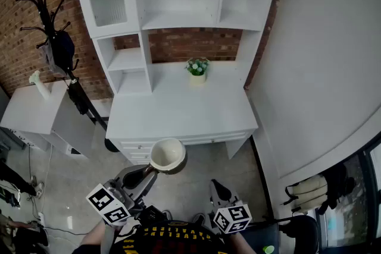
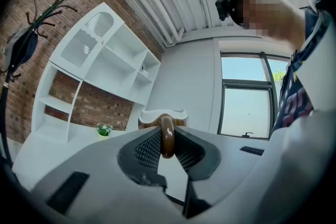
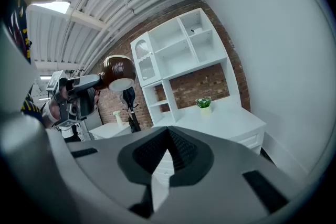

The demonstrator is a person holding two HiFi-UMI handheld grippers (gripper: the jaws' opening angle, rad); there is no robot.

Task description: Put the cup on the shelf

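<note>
Left claw (image 2: 167, 140) gripping cup (image 1: 167, 155) handle, body obscured

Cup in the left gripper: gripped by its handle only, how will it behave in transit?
The cup looks like glazed ceramic, so it is probably rigid, fairly heavy for its size, and breakable if knocked on the shelf. The left gripper pinches only its thin handle, so it may pivot or slip.

Left tongs (image 2: 167, 134) clamp the brown cup (image 2: 157, 119) by its handle, facing a white shelf (image 2: 100, 68).

No legible text anywhere; yellow print on dark shirt (image 1: 172, 235) too blurred to read.
</note>
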